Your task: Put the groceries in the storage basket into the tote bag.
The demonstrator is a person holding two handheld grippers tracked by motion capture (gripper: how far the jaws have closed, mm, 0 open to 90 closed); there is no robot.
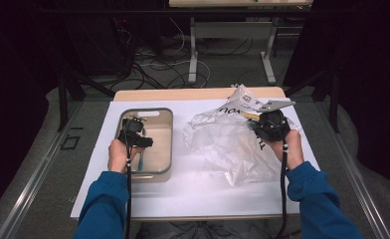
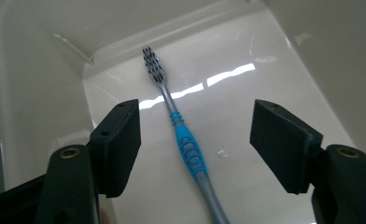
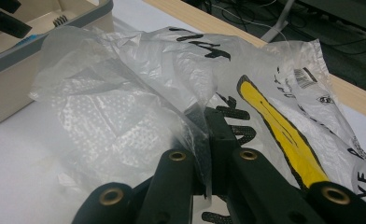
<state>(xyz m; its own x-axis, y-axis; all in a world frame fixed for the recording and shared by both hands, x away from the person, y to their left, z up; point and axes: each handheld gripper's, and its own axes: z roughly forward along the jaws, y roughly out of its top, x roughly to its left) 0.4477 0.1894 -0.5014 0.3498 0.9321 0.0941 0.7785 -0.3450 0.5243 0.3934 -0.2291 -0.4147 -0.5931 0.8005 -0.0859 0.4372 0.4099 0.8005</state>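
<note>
While your left gripper [image 2: 195,144] hangs inside the beige tub [image 1: 164,149], its jaws stand wide apart and grasp nothing. Between them, on the tub floor, lies the toothbrush [image 2: 183,140]: grey stem, blue ribbed grip, dark bristles pointing away from you toward the tub's far wall. Neither jaw touches it; the left jaw is just beside the neck, the right jaw well apart from the handle.

From the high view, the tub sits on the left part of the white sheet [image 1: 198,189] covering the table [image 1: 183,93], and your left hand [image 1: 118,155] rests over its near left rim.

Your right gripper [image 3: 208,135] is clenched on a fold of the clear plastic bag [image 3: 125,102], the film pinched flat between the two closed jaws. That bag, printed with black lettering and a yellow stripe, lies crumpled on the right half of the sheet, just beside the tub but apart from it in the high view. Your right hand [image 1: 291,147] holds the gripper at the bag's right edge.
</note>
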